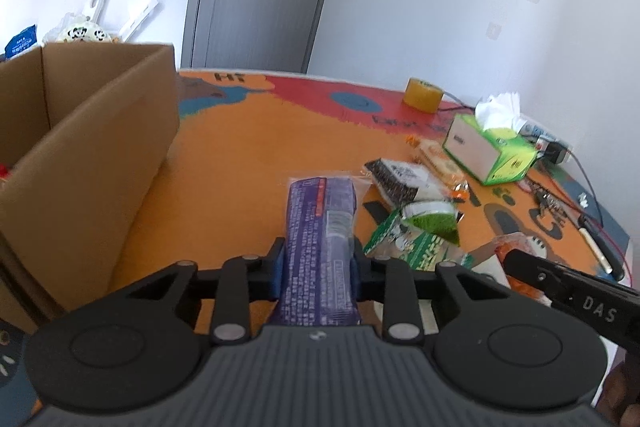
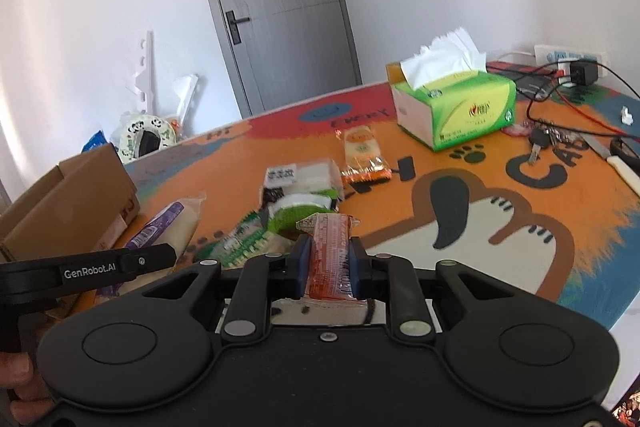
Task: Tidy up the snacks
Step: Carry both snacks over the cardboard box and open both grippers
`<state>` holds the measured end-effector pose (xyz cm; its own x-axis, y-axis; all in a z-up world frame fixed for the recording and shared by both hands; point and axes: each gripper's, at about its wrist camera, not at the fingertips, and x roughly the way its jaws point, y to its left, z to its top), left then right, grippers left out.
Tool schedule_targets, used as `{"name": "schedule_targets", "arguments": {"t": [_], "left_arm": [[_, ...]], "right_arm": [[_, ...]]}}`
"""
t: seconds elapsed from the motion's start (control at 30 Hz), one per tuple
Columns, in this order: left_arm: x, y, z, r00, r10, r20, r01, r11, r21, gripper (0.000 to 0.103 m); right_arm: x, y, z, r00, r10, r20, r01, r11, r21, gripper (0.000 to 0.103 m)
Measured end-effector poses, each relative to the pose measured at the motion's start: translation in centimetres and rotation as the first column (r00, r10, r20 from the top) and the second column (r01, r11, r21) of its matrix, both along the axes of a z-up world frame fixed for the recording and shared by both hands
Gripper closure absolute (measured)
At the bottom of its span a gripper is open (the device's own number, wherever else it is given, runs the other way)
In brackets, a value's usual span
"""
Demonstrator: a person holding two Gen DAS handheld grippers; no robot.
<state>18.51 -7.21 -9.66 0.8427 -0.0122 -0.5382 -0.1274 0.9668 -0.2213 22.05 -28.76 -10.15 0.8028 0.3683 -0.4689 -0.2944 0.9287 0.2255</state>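
My left gripper (image 1: 318,246) is shut on a long purple snack packet (image 1: 318,199), whose far end reaches out over the orange table mat. My right gripper (image 2: 329,242) is shut on a small orange-red snack packet (image 2: 327,269) that stands upright between the blue pads. An open cardboard box (image 1: 92,155) stands at the left of the left wrist view. In the right wrist view the purple packet (image 2: 168,227) lies near the box (image 2: 68,215), under the left gripper's arm (image 2: 120,267).
Loose snacks lie mid-table: a black-and-white pack (image 1: 400,179), a green cake (image 2: 298,213), a green-and-white packet (image 2: 244,247) and an orange packet (image 2: 362,155). A green tissue box (image 2: 456,107), keys (image 2: 540,141), cables, a tape roll (image 1: 422,93) and a power strip stand behind them.
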Motion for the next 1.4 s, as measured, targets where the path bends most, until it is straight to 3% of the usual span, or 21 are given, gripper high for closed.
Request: {"name": "schedule_targets", "arguments": {"t": [0.73,1.4], "left_arm": [[-5.5,4.4,6.9,0.978,0.082,0.191,-0.080,0.997,-0.016,0.074],[-7.7,10.7,9.4,0.945,0.203,0.258,-0.204,0.979,-0.022,0.074]], "right_arm": [[-2.6,5.5,5.1,0.984,0.107,0.141,-0.110,0.994,0.014,0.082],[-2.3,11.5,7.3,0.958,0.214,0.191,-0.221,0.975,0.019,0.082]]}}
